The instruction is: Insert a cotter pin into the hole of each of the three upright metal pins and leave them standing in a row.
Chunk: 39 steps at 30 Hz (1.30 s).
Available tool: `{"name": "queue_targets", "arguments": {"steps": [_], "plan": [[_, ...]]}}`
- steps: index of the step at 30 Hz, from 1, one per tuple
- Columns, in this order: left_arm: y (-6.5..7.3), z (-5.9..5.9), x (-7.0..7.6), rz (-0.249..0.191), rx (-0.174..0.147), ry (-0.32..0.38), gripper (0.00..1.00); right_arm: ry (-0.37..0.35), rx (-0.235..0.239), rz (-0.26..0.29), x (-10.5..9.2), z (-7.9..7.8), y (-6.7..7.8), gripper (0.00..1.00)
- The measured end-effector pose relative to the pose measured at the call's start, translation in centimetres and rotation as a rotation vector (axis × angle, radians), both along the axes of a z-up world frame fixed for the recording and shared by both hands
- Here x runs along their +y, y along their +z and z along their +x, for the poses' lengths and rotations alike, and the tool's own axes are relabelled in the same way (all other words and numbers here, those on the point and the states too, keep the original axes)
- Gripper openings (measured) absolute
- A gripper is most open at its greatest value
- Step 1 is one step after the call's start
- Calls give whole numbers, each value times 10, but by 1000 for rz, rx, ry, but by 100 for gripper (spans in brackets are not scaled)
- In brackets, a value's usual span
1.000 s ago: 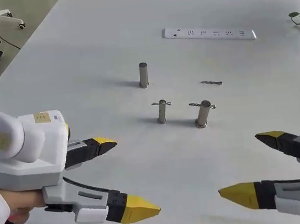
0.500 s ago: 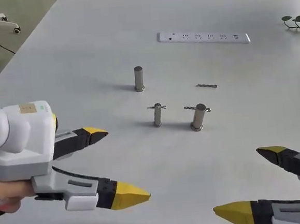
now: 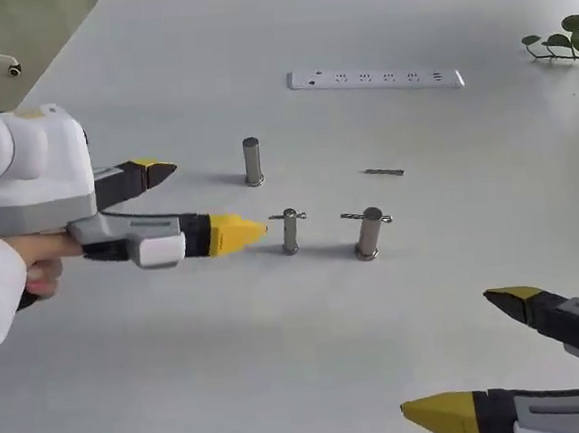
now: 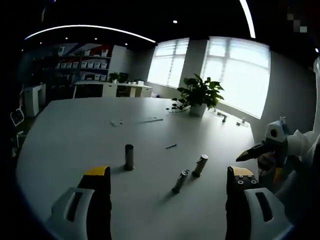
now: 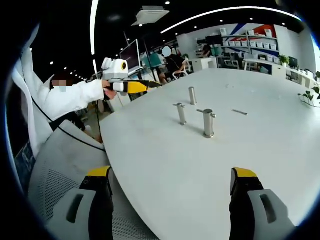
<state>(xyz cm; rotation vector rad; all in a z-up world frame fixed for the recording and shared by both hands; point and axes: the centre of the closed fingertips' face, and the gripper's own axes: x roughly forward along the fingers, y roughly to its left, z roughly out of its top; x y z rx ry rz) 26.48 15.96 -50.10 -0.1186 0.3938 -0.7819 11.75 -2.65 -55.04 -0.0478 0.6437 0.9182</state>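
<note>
On table (image 3: 181, 365) (windowed office (image 4: 235, 75)): pins (image 3: 290, 231), power strip (image 3: 376, 78).

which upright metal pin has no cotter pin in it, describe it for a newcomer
On the white table, look nearer than the white power strip, where three metal pins stand upright. The bare pin is the leftmost in the head view and closest to the strip. Unlike the middle pin and the right pin, it has no cotter pin crossing its top.
</note>
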Motion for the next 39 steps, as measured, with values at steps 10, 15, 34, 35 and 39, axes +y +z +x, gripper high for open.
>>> {"name": "queue_targets", "arguments": {"steps": [10, 15, 34, 35, 39], "plan": [[-27, 60, -6, 84, 18, 56, 88, 0, 11, 7, 5, -3, -1, 96], [-39, 80, -14, 83, 30, 64, 80, -4, 24, 12, 3, -5, -2, 96], [-82, 113, -16, 263, 40, 73, 26, -71, 40, 16, -11, 3, -5, 96], [-82, 112, -18, 251, 43, 69, 25, -72, 40, 19, -11, 3, -5, 95], [-83, 113, -19, 274, 25, 60, 18, -72, 51, 16, -11, 2, -7, 95]]}}
